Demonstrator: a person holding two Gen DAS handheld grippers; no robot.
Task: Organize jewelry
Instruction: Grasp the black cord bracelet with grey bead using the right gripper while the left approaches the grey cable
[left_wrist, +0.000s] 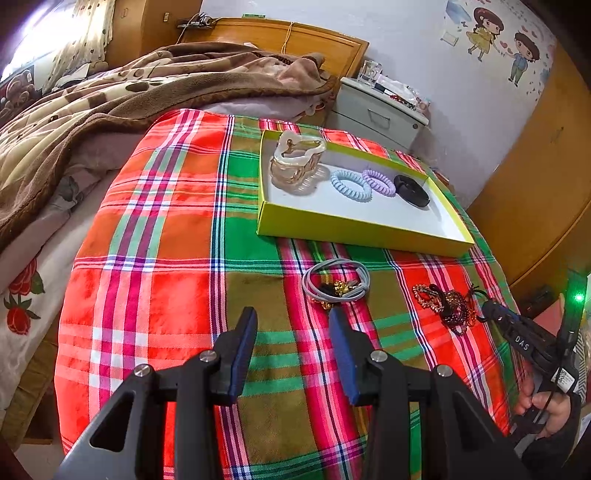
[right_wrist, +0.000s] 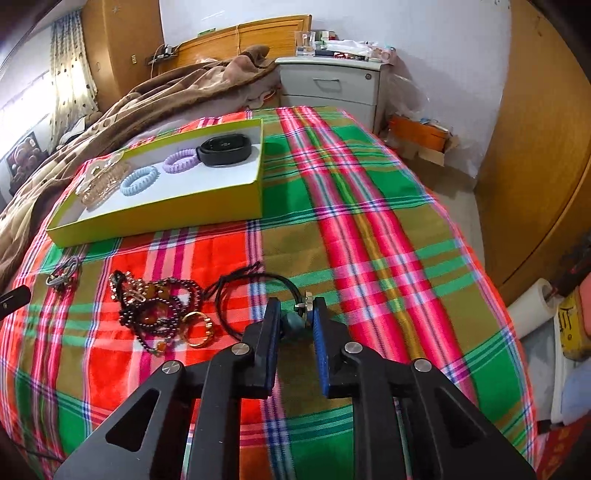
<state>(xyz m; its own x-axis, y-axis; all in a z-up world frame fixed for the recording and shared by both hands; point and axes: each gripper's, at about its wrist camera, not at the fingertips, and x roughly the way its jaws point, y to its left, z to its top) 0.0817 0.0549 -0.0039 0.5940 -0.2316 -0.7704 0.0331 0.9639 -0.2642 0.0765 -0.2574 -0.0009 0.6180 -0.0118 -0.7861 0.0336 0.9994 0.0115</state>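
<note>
We hold the right gripper (right_wrist: 294, 314) low over the plaid cloth (right_wrist: 369, 206), its jaws partly open with a grey-blue pendant (right_wrist: 293, 324) on a black cord necklace (right_wrist: 255, 291) sitting between them; we cannot tell whether the pads already pinch it. The left gripper (left_wrist: 291, 321) hovers with its jaws open and empty, just short of a grey hair-tie bundle (left_wrist: 335, 280).

The yellow-green tray (right_wrist: 166, 218) already carries 4 pieces: a clear claw clip (left_wrist: 295, 158), a blue coil tie (left_wrist: 350, 184), a purple coil tie (left_wrist: 378, 182) and a black band (left_wrist: 411, 190). A heap of beaded bracelets (right_wrist: 162, 314) with a gold ring (right_wrist: 199, 328) lies on the cloth, near the cord's loop.

The main risk we see is tangling. The cord loop trails toward the bead heap, so a lift may drag bracelets along or scatter them. The pendant is small and rounded, and a grip on its edge could let it squirt out. A pinch on the cloth instead would tug the whole cover and shift the tray. The cord may also swing and catch the tray wall on the way in.

The surface is a bed draped in red, green and pink plaid, soft and yielding. A brown blanket (left_wrist: 110, 99) is bunched behind it, with a wooden headboard (left_wrist: 280, 37), a grey nightstand (right_wrist: 332, 85) and wooden wardrobe panels around.
</note>
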